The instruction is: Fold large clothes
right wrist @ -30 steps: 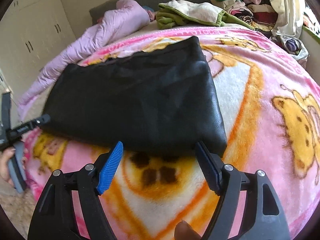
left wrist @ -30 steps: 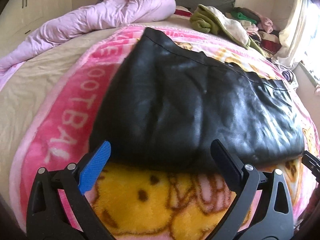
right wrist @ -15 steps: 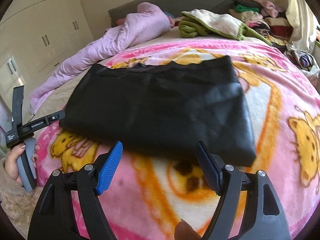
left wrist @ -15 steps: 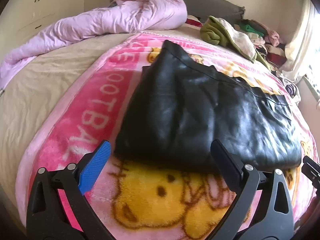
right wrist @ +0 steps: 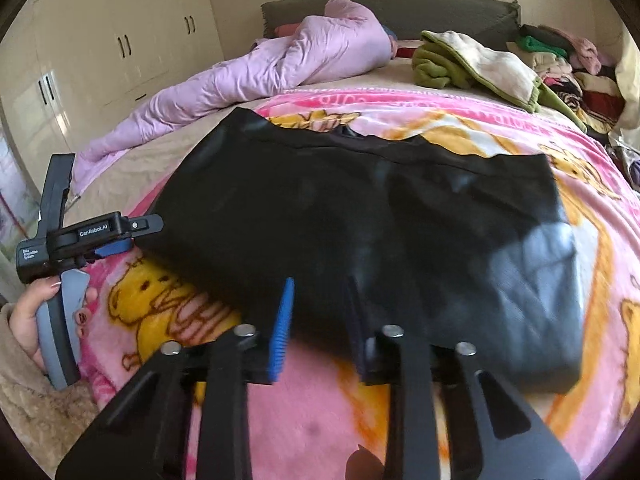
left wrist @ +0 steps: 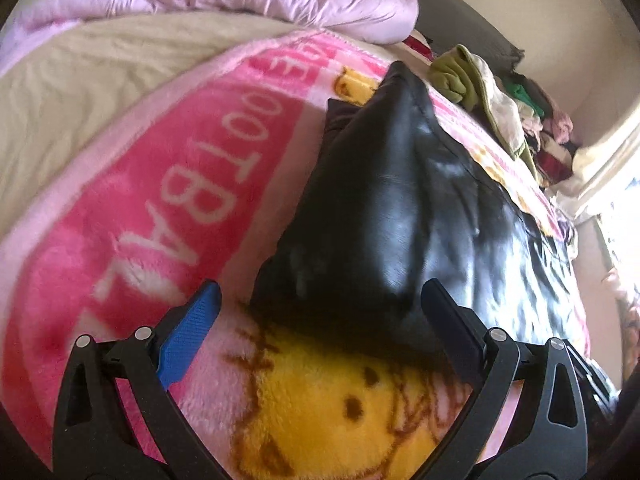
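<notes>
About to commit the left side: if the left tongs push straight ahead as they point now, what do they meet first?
Most likely the near left corner of the folded black leather-look garment. It lies on the pink cartoon fleece blanket directly between the open left tongs, apparently not yet touching; depth is unclear.

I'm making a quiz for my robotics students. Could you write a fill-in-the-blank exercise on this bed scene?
1. The folded black garment lies on a pink cartoon ____.
2. The left gripper has its fingers spread ____.
3. The right gripper points at the garment's ____ edge.
4. The rumpled quilt near the headboard is ____ in colour.

Missing words: blanket; open; near; lilac
</notes>
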Available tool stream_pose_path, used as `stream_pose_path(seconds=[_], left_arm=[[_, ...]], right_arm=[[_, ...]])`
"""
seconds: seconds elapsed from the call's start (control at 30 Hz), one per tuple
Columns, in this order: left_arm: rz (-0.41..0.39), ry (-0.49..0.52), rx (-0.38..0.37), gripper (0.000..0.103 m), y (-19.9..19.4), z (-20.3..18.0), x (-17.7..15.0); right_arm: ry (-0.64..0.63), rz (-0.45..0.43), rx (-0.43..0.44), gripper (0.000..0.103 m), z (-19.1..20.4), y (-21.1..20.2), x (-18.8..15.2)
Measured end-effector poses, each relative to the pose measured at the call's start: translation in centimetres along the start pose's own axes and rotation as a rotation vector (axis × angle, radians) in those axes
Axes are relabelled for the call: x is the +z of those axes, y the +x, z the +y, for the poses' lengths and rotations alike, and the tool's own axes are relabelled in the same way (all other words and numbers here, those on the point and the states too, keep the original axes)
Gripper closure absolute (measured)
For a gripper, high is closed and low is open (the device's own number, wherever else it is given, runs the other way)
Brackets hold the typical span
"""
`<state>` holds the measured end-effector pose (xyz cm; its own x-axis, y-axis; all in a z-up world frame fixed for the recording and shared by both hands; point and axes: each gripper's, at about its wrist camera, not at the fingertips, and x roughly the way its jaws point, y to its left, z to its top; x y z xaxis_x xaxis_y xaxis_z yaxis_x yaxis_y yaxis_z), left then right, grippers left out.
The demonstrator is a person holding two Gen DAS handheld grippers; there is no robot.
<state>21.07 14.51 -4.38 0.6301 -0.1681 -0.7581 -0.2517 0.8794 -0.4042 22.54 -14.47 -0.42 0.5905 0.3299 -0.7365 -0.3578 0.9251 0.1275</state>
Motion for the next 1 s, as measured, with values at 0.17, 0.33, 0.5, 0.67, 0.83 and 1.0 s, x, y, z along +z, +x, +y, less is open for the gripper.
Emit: stream_pose_path(seconds=[0.17,0.33,0.5,0.67,0.83,1.0], left_arm=[[0.019,-0.061,-0.057,0.01,1.4,1.1,1.0],[0.016,-0.084,-0.085,0.01,2.2,1.2,1.9],[0.018,-0.071,-0.132,0.03,2.7,0.7,2.1],[0.001,-0.018,-0.137,0.051,2.1,-0.6,2.2],[-0.062,0.025,-0.167,0.07,0.1,-1.7,2.4],[-0.109,0.042,-0.211,0.074,-1.6,-2.7,2.7]], right_arm=[[0.016,0.024,-0.008,0.092,0.1,2.2,1.1],[0.011,0.069,-0.024,0.093,0.0,4.6,1.5],[0.048,0.118,-0.016,0.093,-0.6,6.5,0.8],[0.058,0.117,-0.019,0.093,-0.9,7.3,0.3],[0.084,0.156,0.027,0.094,-1.6,6.9,1.6],[0.122,0.027,0.023,0.092,-3.5,4.7,6.4]])
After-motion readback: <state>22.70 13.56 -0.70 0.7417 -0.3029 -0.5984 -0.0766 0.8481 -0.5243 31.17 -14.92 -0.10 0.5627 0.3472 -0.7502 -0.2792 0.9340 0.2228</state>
